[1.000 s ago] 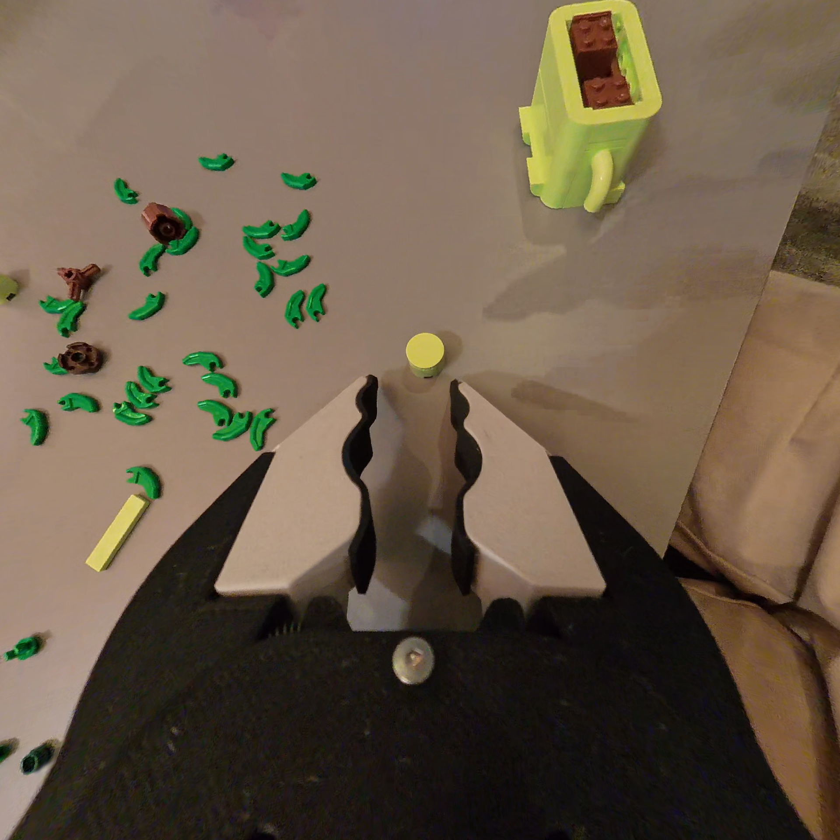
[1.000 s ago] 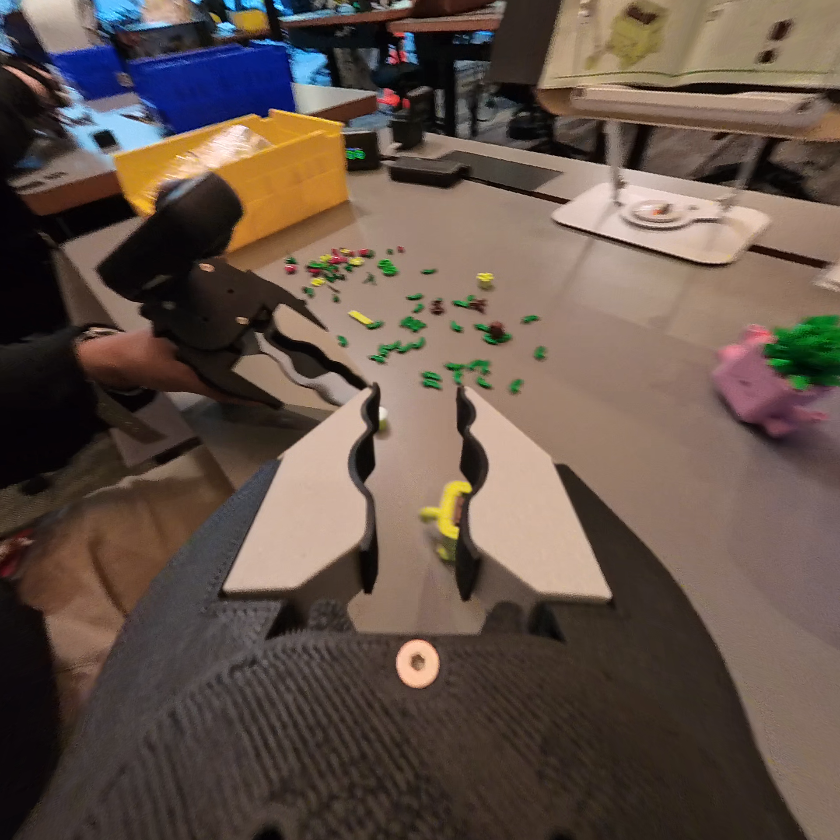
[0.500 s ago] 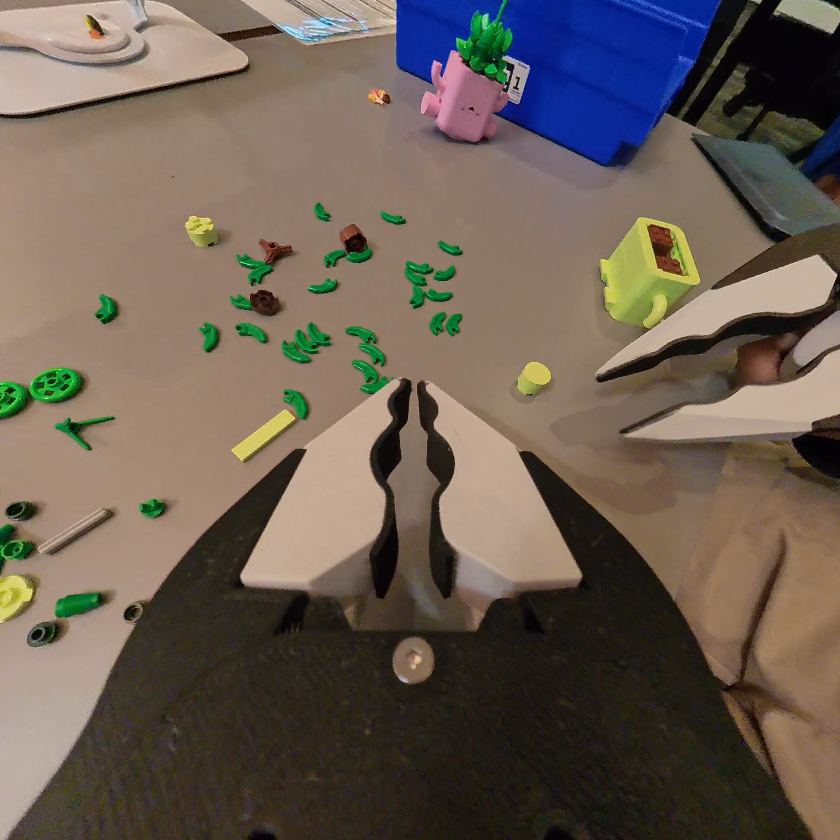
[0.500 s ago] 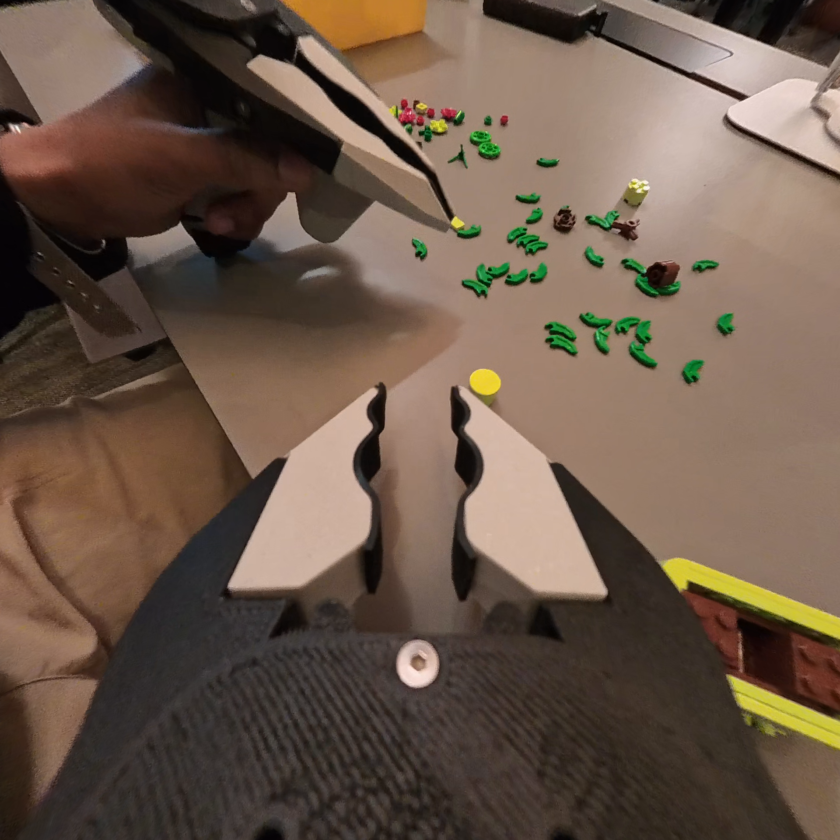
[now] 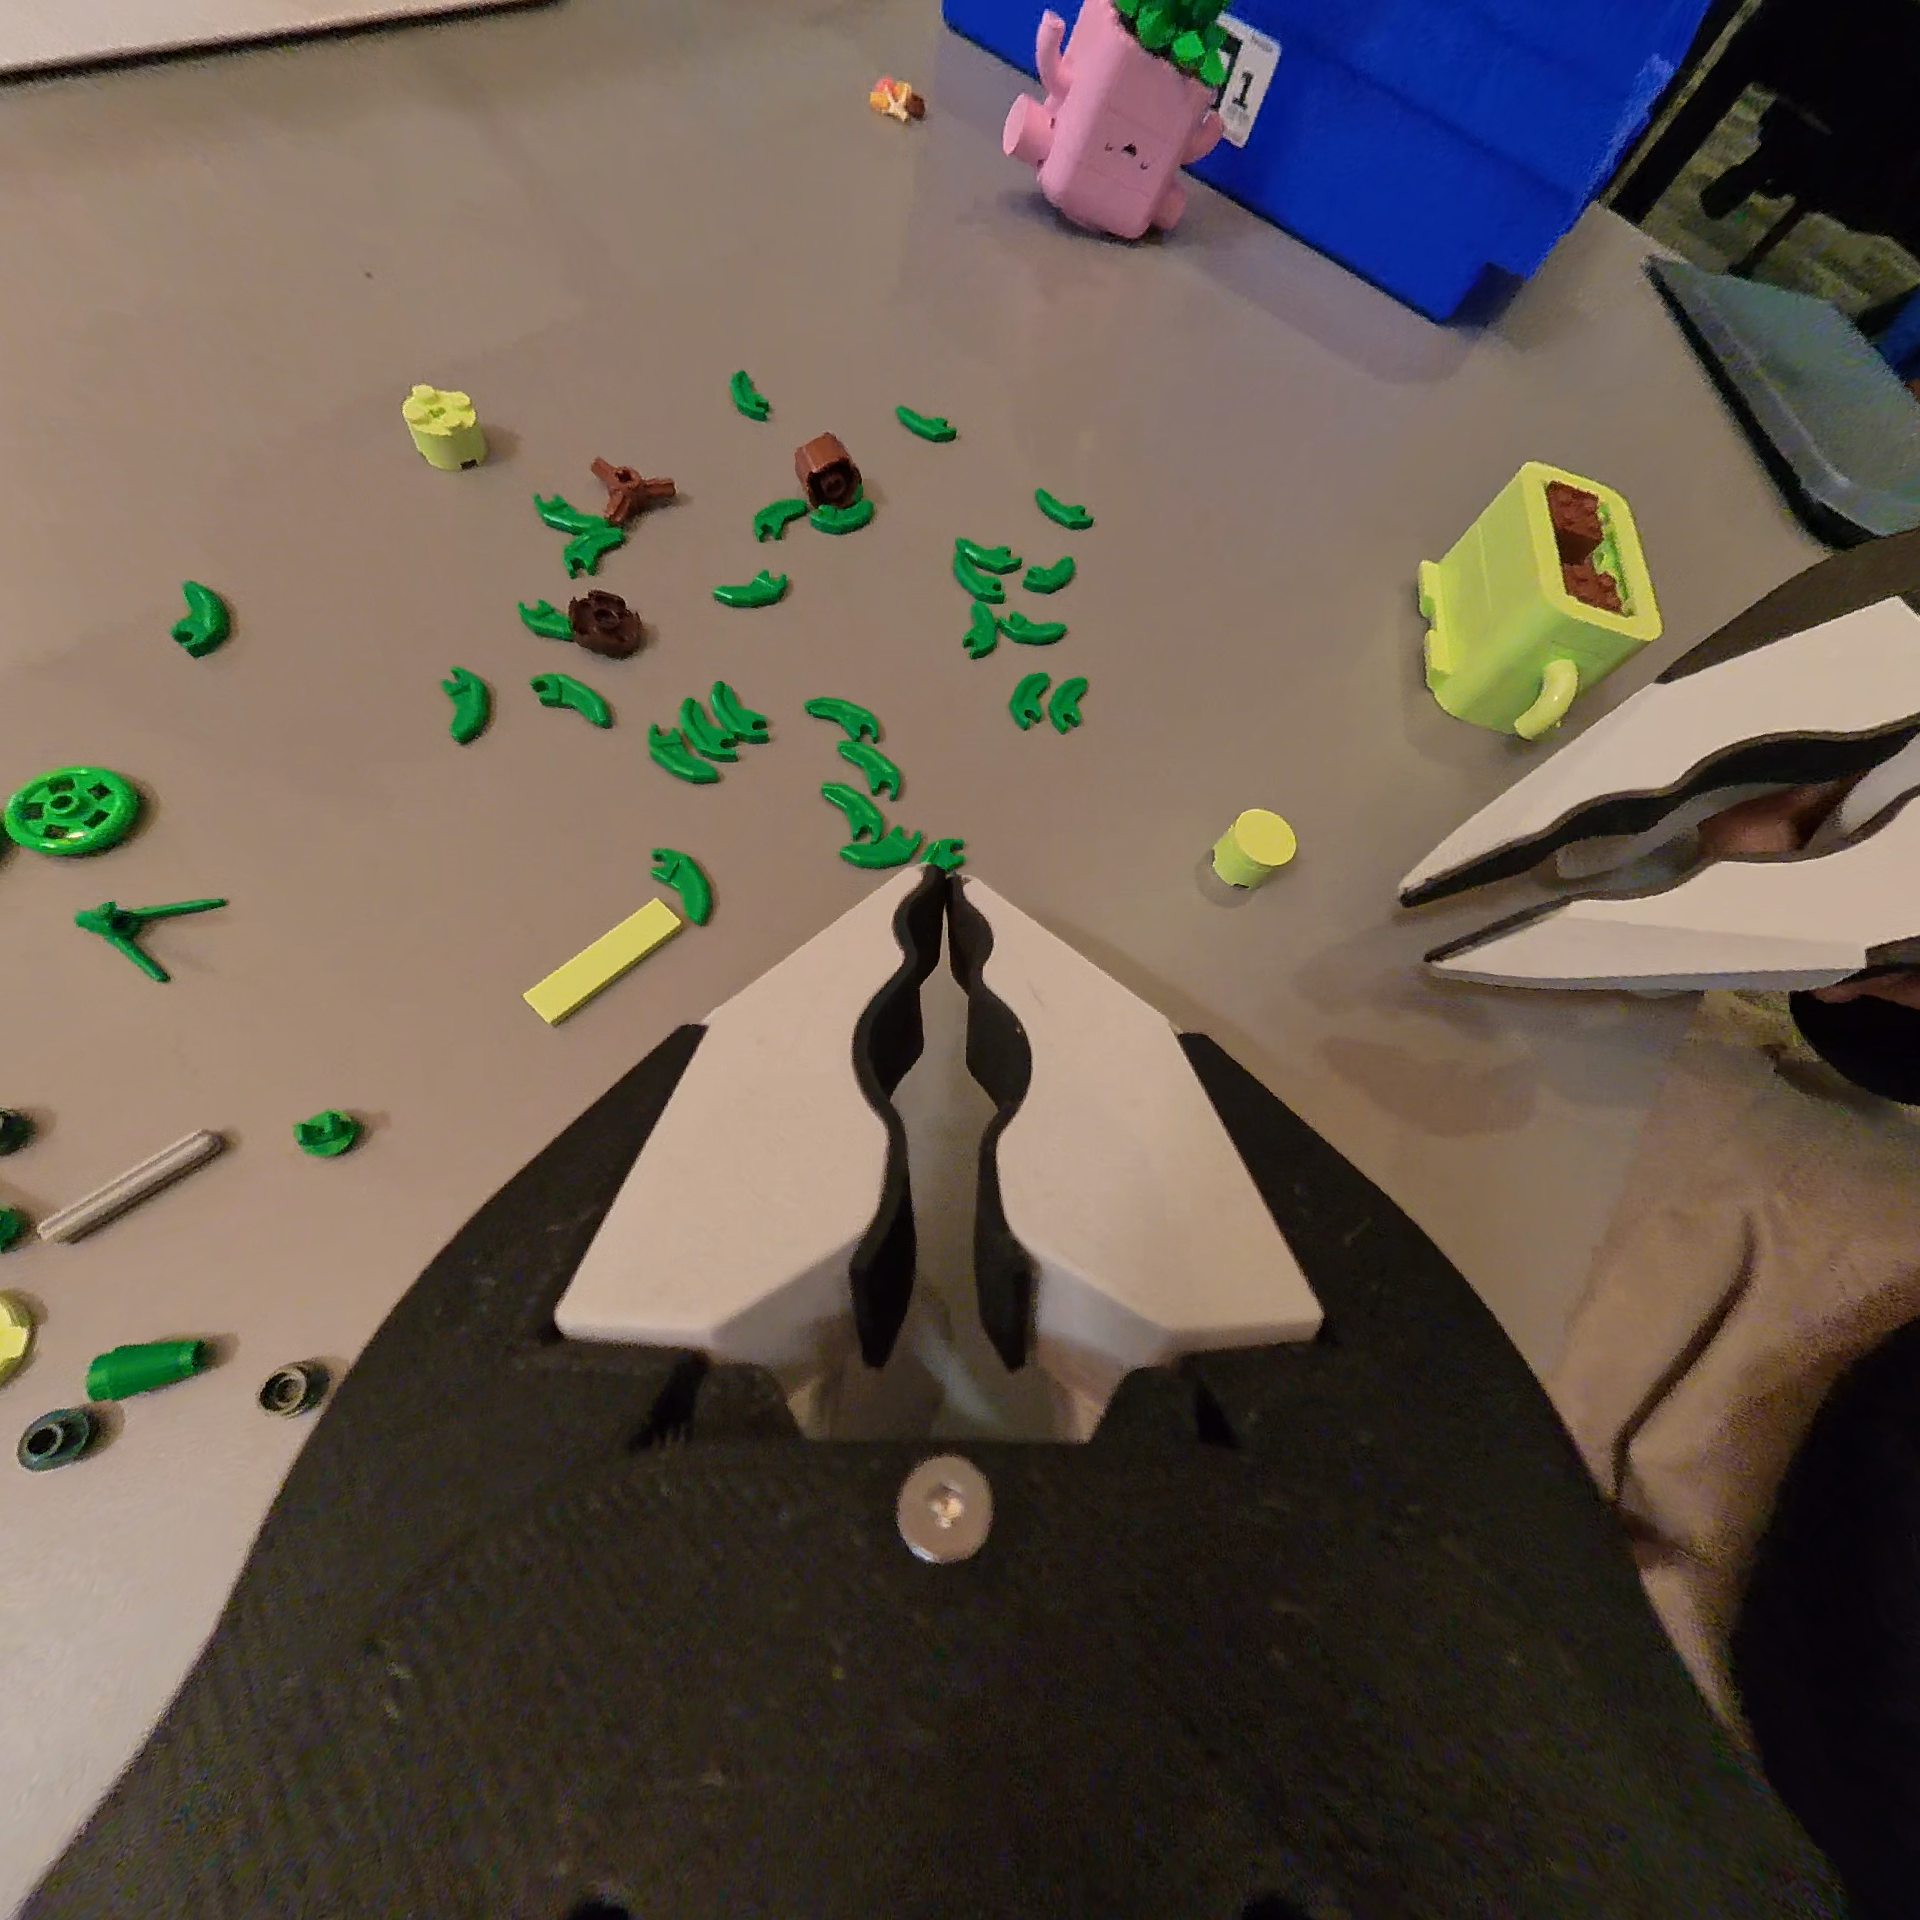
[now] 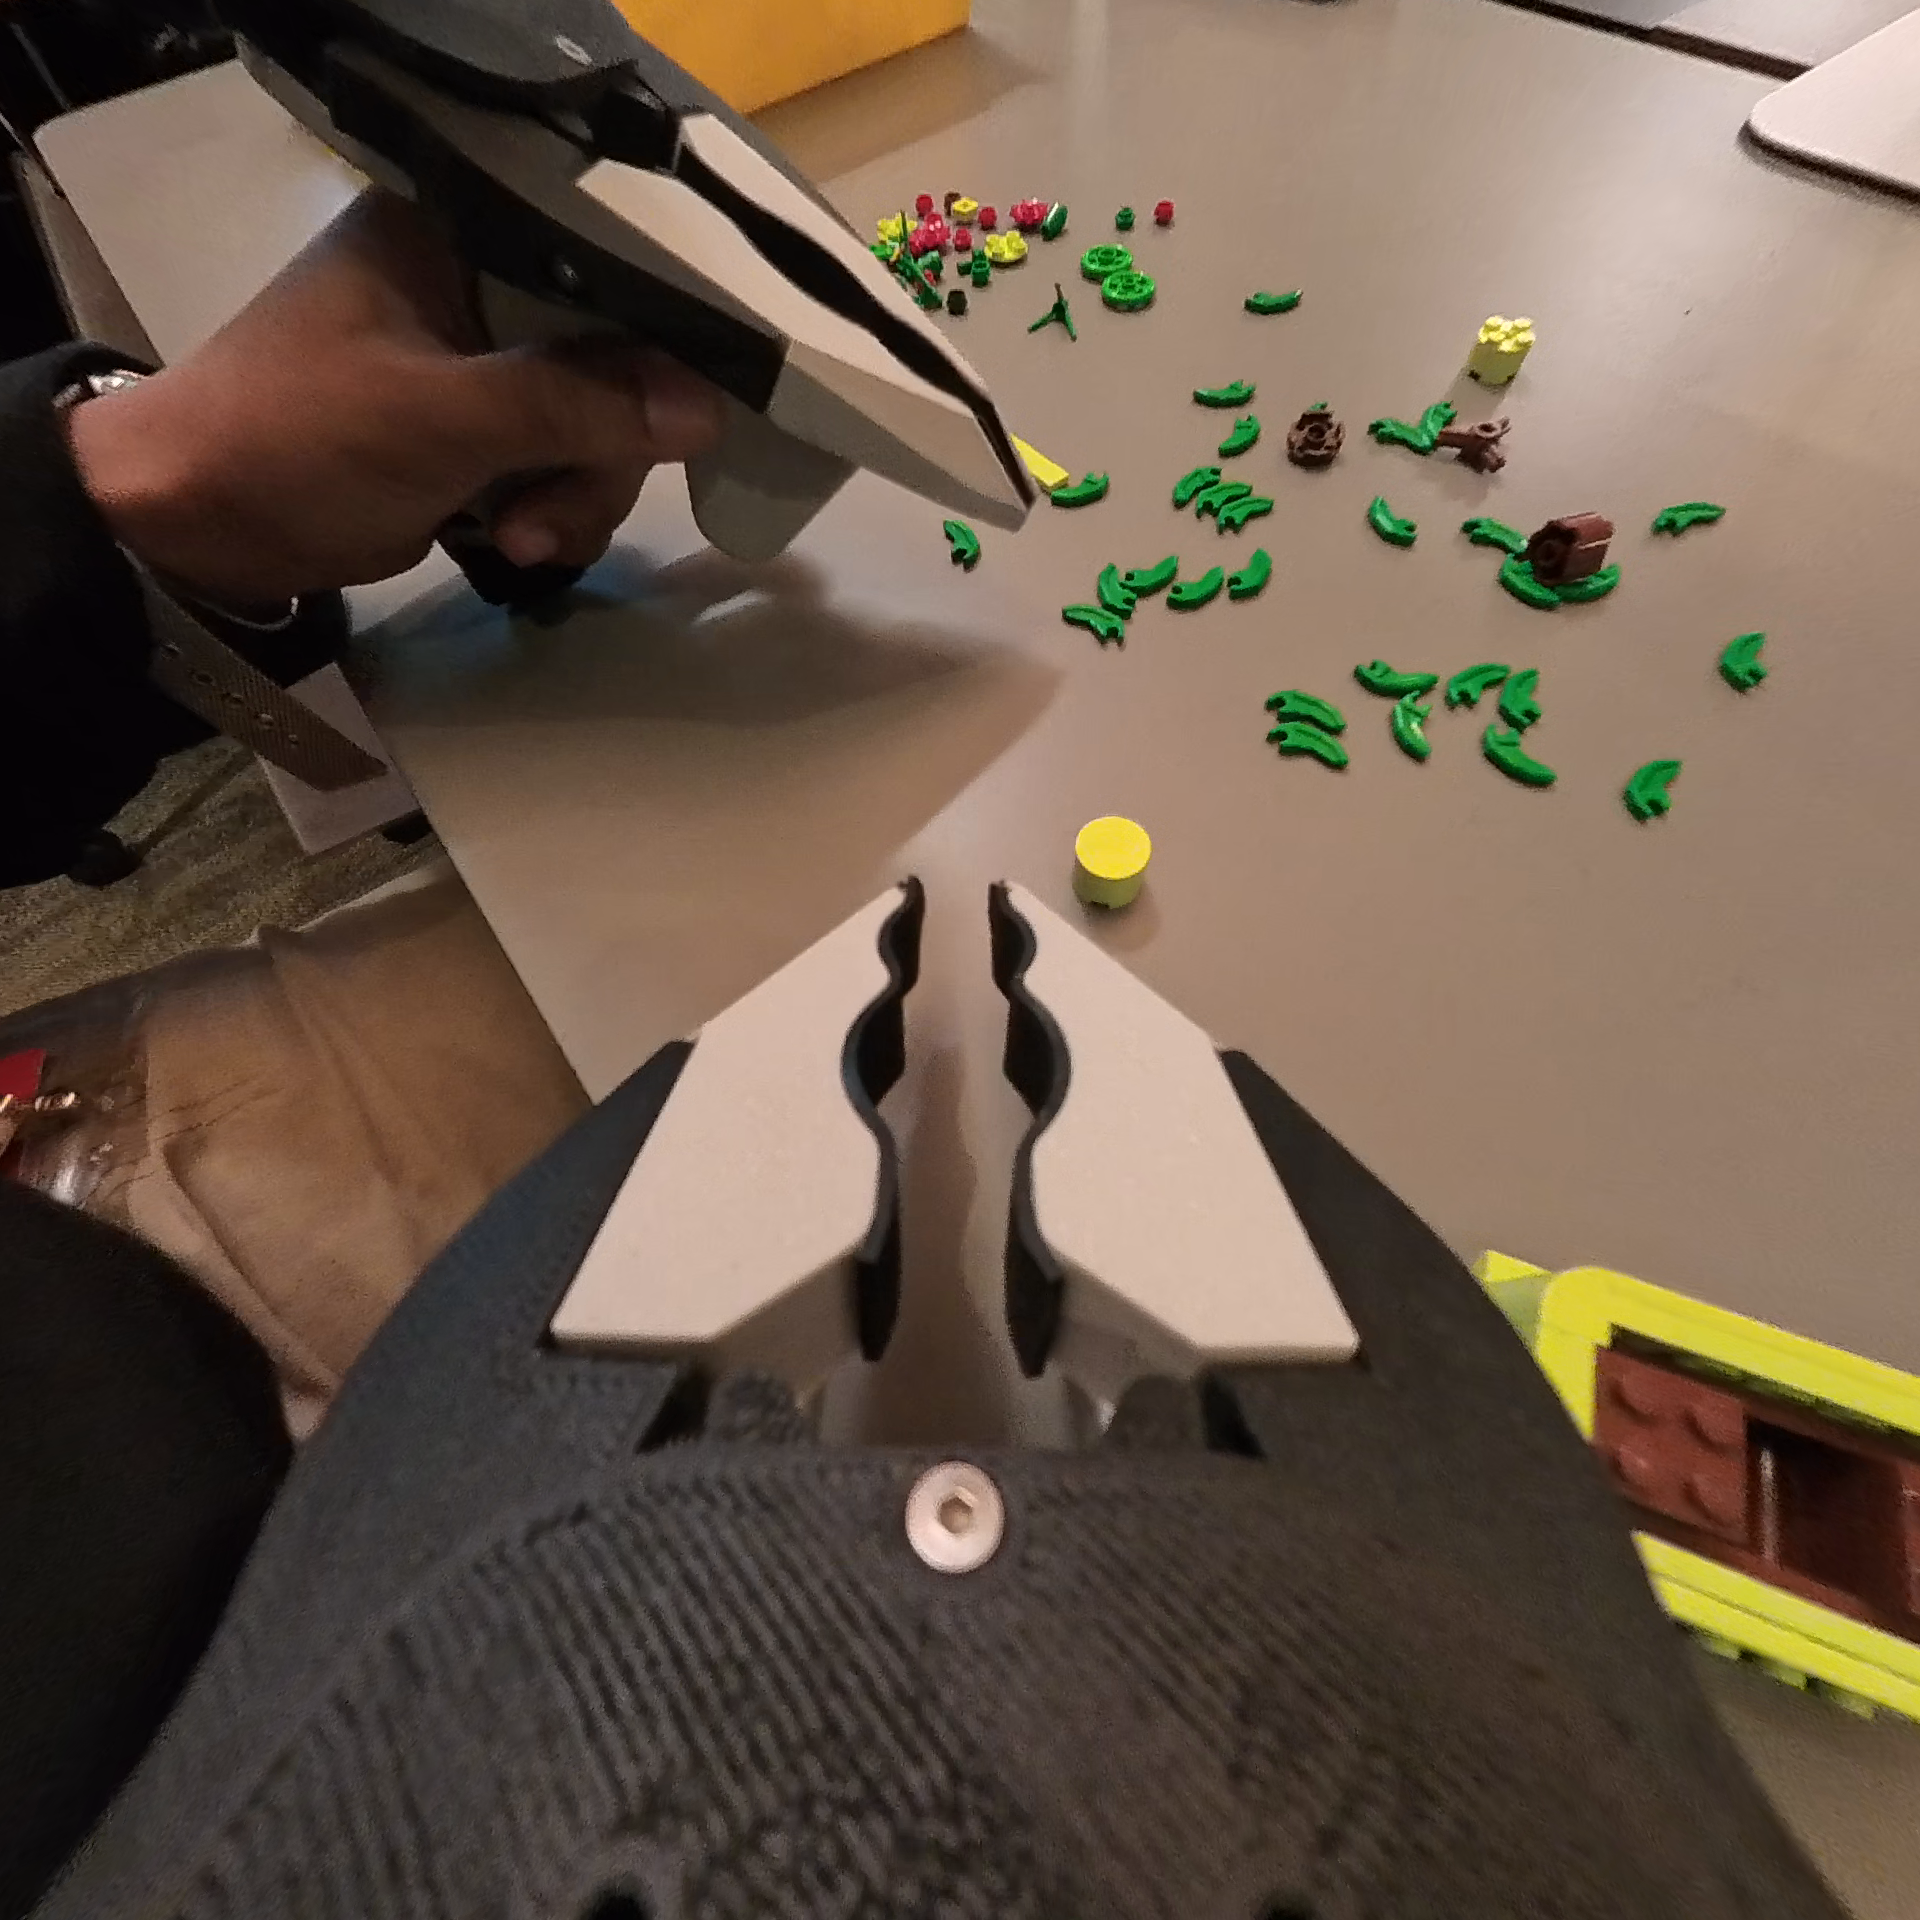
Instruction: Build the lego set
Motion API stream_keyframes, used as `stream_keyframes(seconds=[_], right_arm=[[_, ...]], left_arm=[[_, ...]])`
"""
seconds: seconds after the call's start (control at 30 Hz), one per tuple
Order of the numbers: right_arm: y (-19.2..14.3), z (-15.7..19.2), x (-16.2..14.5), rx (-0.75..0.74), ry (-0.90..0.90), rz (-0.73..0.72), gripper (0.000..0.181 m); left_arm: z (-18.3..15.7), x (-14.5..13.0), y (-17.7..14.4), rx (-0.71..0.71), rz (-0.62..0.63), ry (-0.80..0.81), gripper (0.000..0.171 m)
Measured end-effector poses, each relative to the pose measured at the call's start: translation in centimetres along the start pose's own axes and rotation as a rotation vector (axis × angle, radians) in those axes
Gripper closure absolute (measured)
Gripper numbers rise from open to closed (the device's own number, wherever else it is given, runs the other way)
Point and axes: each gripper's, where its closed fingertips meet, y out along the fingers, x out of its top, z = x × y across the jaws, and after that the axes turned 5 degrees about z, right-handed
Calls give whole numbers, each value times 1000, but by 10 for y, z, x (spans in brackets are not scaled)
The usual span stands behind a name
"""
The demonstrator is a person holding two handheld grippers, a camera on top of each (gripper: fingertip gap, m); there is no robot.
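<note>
Several green leaf pieces [image 5: 717, 727] lie scattered on the grey table [image 5: 312, 260], with a few brown stem pieces [image 5: 603, 623] among them. My left gripper [image 5: 940, 881] hangs just above the table with its jaws shut. Its tips are over the near edge of the leaves, beside one small leaf [image 5: 943, 854]. It also shows in the right wrist view [image 6: 1023, 499]. A lime round cylinder [image 6: 1112, 860] stands just right of my right gripper [image 6: 954, 896], whose jaws are slightly apart and empty. The lime pot build [image 5: 1527, 613] with brown bricks inside stands on the right.
A lime flat tile [image 5: 603, 961] and a lime round brick [image 5: 445, 426] lie left of the leaves. A finished pink pot [image 5: 1112, 145] and a blue bin [image 5: 1455, 135] stand at the back. Small red and yellow pieces [image 6: 956, 234] lie far off. The table edge [image 6: 499, 914] is near. To the lime flat tile [image 5: 603, 961]: left tips about 7 centimetres, right tips about 15 centimetres.
My left gripper swung away from the lime cylinder toward the leaves and closed from open to shut. My right gripper left the lime pot and now points at the cylinder.
</note>
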Motion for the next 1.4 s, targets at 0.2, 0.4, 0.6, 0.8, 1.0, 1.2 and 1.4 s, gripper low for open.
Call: stream_keyframes(seconds=[0.2, 0.4, 0.6, 0.8, 1.0, 1.2, 1.4], right_arm=[[1, -5, 1, 49, 102, 3, 180], [-2, -4, 11, 162, 240, -64, 181], [0, 2, 9, 127, 156, -46, 181], [-3, 6, 9, 120, 120, -70, 181], [-1, 6, -9, 76, 51, 12, 181], [-24, -30, -32, -70, -11, 84, 181], [-48, -73, -42, -162, 68, 74, 181]], left_arm=[[3, -6, 7, 11, 61, -5, 171], [0, -20, 19, 51, 181, 65, 171], [-3, -20, 20, 115, 184, 170, 171], [-5, -21, 21, 147, 191, 234, 171], [-8, -21, 20, 134, 186, 248, 171], [-8, -4, 6, 108, 49, 191, 171], [-6, 5, -3, 82, -36, 137, 171]])
